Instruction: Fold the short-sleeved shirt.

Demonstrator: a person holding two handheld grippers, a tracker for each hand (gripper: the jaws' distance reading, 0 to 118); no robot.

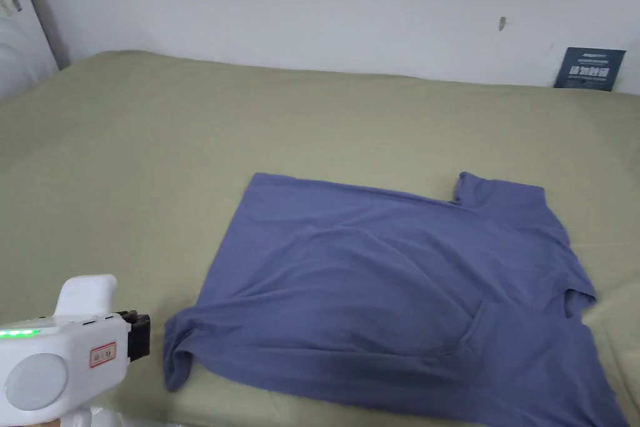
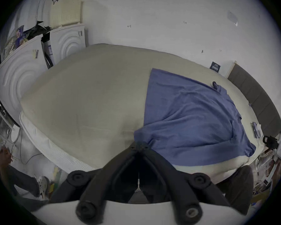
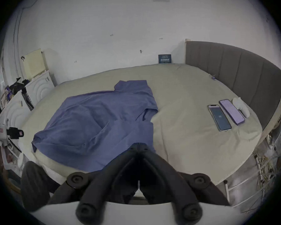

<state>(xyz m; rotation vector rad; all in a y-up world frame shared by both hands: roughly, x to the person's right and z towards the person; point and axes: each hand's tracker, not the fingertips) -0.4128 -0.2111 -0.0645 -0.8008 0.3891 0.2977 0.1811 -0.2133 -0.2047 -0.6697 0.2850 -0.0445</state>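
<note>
Head view, shirt: a blue short-sleeved shirt (image 1: 400, 284) is spread on the olive-covered bed (image 1: 156, 153), partly folded, with a sleeve bunched at its near left corner.
Head view, left gripper: the left gripper (image 1: 142, 334) is seen at the lower left, just beside that sleeve and apart from it; whether its jaws are closed cannot be told here.
Head view, wall: a dark card (image 1: 589, 69) is propped against the white wall behind the bed.
Left gripper view, jaws: the left gripper's jaws are brought together at the tips with nothing between them, the tips seen just at the shirt's near corner; contact cannot be told.
Left gripper view, container: a cream basket (image 2: 66, 11) is stood on white panels at the left; its contents are hidden.
Left gripper view, other gripper: the right gripper (image 2: 269, 141) is seen far right, past the shirt's edge.
Right gripper view, jaws: the right gripper's jaws are likewise closed and empty, overlapping the shirt's near hem in the picture.
Right gripper view, extras: two phones (image 3: 225, 116) are laid side by side on the bed, well apart from the shirt, near a grey headboard (image 3: 234, 66).
</note>
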